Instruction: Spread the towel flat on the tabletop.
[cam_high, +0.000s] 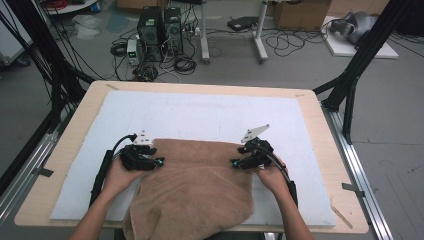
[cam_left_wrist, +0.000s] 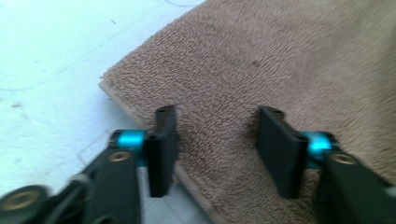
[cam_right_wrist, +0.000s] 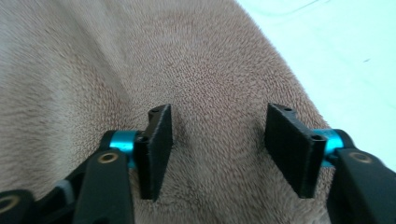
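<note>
A brown towel (cam_high: 197, 187) lies on the tabletop (cam_high: 70, 145), hanging over its near edge. Left claw (cam_high: 159, 162) and right claw (cam_high: 235, 162) stand apart over its far corners, gripping nothing.

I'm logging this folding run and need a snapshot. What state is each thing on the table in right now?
Brown towel: folded over, lying on the mat, its near edge hanging off the table's front.
Left tongs: open, jaws apart above the towel's corner, nothing pinched.
Right tongs: open, jaws apart over the towel's edge, nothing pinched.
White mat: flat on the table, far half bare.
</note>
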